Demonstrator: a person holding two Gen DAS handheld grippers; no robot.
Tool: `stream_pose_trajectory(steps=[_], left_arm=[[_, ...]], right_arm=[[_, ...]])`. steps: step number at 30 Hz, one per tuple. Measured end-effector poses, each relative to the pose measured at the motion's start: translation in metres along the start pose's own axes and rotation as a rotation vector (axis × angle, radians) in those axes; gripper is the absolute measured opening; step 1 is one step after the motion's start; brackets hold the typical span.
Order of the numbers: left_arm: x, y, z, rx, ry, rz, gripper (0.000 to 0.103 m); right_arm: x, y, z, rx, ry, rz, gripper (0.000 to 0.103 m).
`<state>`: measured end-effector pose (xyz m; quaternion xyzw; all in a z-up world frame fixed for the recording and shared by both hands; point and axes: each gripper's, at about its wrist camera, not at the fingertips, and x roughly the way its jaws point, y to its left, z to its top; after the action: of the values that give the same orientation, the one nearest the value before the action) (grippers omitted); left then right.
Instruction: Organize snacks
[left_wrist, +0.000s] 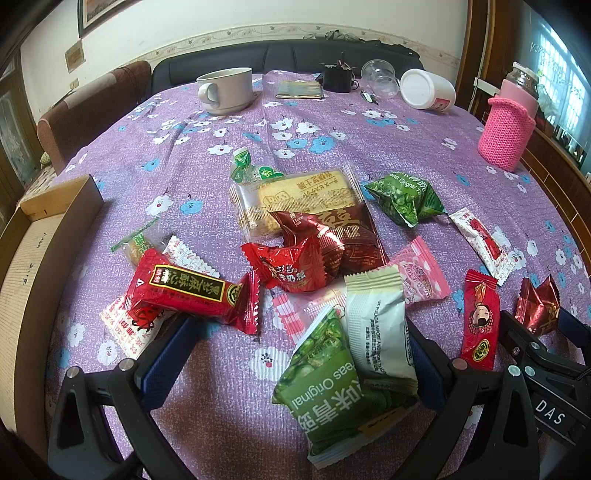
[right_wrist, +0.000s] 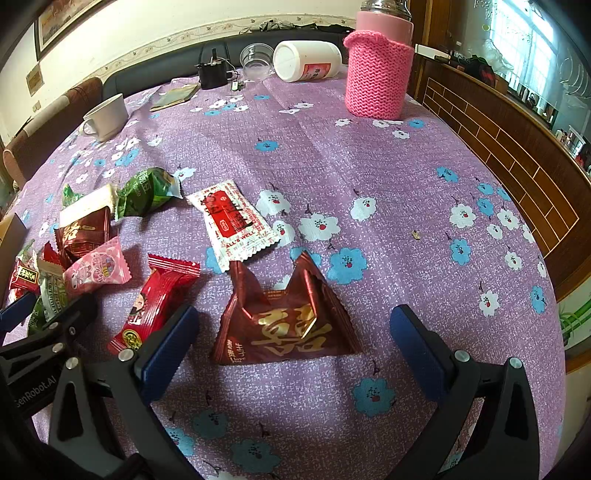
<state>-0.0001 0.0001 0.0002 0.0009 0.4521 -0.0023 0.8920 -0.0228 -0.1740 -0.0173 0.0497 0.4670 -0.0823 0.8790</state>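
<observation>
My right claw stood wide open, its 2 blue pads either side of a dark red foil packet with gold lettering, neither pad touching it. That packet lay flat on the purple flowered worktop, apart from the main scatter of snacks, with 2 pointed corners sticking up at its far edge. I judged it light, crinkly and a bit slick; the foil would buckle sooner than resist, and whatever was inside could crush under a hard squeeze. I thought the puffed middle, across the short width, was the place to close on, rather than the thin crimped corners, which might slide out from between the pads.

My left claw was also wide, holding nothing, low over the near part of the pile. Between its pads lay a green pea packet with a pale green-and-white sachet lying across it. Both looked soft and nearly weightless, and overlapped as they were, a pinch there risked lifting 2 at once.

A red bar wrapper sat just beside the left pad. The right claw's tip showed at the left camera's right edge, close to the same dark red packet. At the left edge stood a cardboard box, which I took for the likely destination, though I could not tell.
</observation>
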Motion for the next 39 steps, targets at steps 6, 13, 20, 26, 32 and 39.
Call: stream_pose_trajectory(steps=[6, 13, 20, 26, 32, 39], left_arm=[[0.0, 0.0, 0.0, 0.0, 0.0, 0.0, 0.102], [0.0, 0.0, 0.0, -0.003, 0.0, 0.002, 0.102], [0.0, 0.005, 0.002, 0.039, 0.046, -0.03, 0.102], [0.001, 0.0, 0.001, 0.076, 0.061, -0.055, 0.102], [-0.023, 0.003, -0.018, 0.09, 0.03, -0.116, 0.083], [-0.145, 0.04, -0.026, 0.064, -0.329, -0.146, 0.083]], right_arm=[[0.0, 0.0, 0.0, 0.0, 0.0, 0.0, 0.103], [0.0, 0.0, 0.0, 0.0, 0.0, 0.0, 0.103], [0.004, 0.001, 0.005, 0.034, 0.001, -0.022, 0.103], [0.005, 0.002, 0.008, 0.044, 0.025, -0.026, 0.103], [0.004, 0.001, 0.006, 0.044, 0.06, -0.027, 0.103], [0.0, 0.002, 0.001, 0.051, 0.047, -0.049, 0.102]])
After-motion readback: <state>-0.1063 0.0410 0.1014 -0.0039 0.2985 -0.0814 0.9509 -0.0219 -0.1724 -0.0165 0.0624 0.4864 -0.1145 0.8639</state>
